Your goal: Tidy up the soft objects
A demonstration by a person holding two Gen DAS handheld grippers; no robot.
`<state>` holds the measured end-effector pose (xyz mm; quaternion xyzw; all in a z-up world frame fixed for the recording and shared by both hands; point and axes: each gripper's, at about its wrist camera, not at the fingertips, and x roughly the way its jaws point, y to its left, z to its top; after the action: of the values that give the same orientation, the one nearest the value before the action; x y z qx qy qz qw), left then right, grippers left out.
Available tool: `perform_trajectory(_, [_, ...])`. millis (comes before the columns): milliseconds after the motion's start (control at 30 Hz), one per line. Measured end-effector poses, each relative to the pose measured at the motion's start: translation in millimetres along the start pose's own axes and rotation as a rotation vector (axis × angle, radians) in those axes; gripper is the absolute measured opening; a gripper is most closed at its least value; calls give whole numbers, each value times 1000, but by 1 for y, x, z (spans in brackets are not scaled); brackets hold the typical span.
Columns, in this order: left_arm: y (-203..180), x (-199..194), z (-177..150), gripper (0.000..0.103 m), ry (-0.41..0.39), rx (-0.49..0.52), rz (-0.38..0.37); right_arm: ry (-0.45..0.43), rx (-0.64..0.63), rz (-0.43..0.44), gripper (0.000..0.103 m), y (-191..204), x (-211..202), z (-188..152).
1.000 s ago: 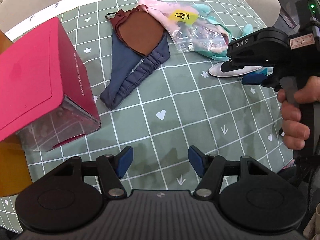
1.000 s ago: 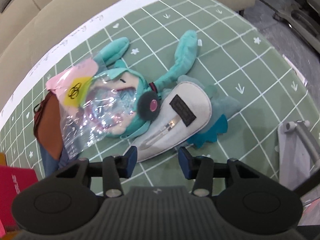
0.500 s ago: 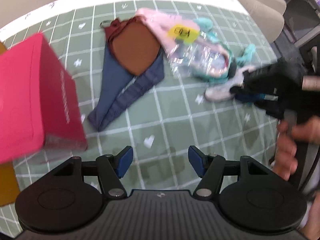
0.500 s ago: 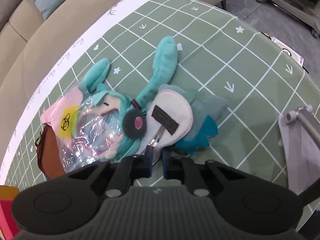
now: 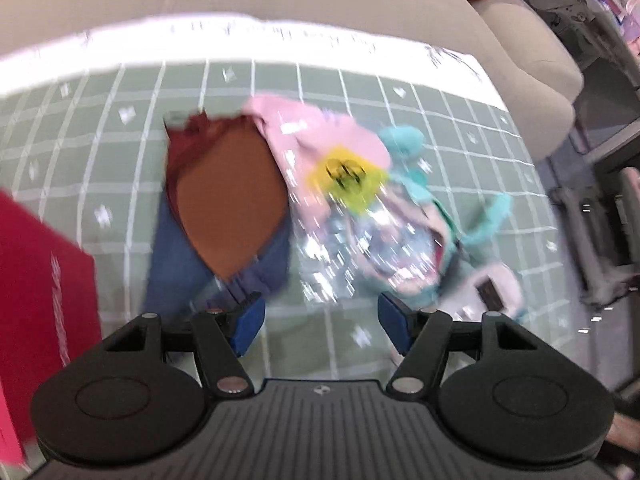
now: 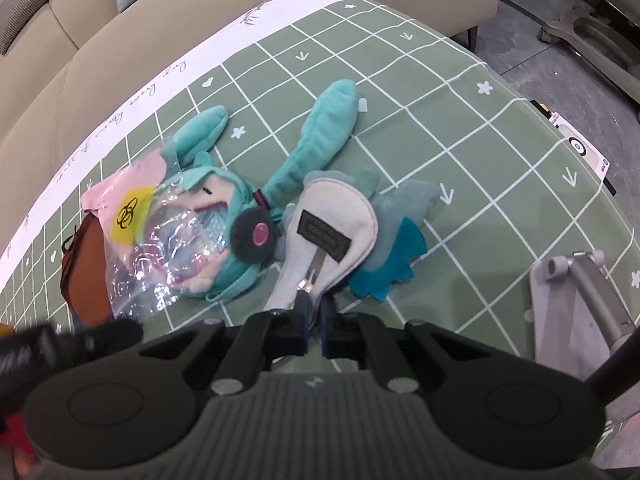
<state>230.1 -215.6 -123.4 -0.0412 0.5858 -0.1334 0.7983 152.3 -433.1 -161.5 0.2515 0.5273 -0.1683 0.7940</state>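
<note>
On the green checked tablecloth lies a teal plush doll, its head partly under a clear plastic bag with a yellow label. A white felt pouch rests against the doll. My right gripper is shut on the pouch's near end, by the zipper. In the blurred left wrist view, my left gripper stands open above bare cloth, just short of the clear bag. A brown cloth lies on a navy cloth, with a pink cloth beside them.
A red box stands at the left of the table. A grey metal stand sits near the right edge. A beige sofa runs behind the table. The table's rounded edge drops to the floor on the right.
My right gripper's fingers have shut on the near end of the white pouch. My left gripper has moved toward the pile of cloths and the bag; the red box has slid to the view's left edge.
</note>
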Motion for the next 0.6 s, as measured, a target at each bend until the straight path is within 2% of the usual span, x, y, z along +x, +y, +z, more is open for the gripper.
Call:
perform_trajectory(67, [2, 4, 6, 76, -13, -24, 16, -6, -30, -4, 2, 3, 0, 0])
perform_trajectory(167, [7, 12, 17, 76, -3, -71, -36, -9, -53, -13, 2, 5, 2, 0])
perform_trajectory(233, [8, 18, 21, 68, 5, -77, -52, -6, -53, -12, 2, 4, 3, 1])
perform_trajectory(300, [8, 22, 20, 24, 5, -89, -82, -6, -69, -15, 2, 6, 3, 1])
perform_trajectory(400, [8, 25, 17, 0, 15, -88, -81, -8, -92, -26, 2, 8, 4, 0])
perform_trajectory(467, [7, 26, 13, 0, 11, -65, -42, -7, -89, -25, 2, 8, 4, 0])
perform_trajectory(600, [12, 16, 3, 0, -4, -47, -15, -7, -95, -26, 2, 8, 4, 0])
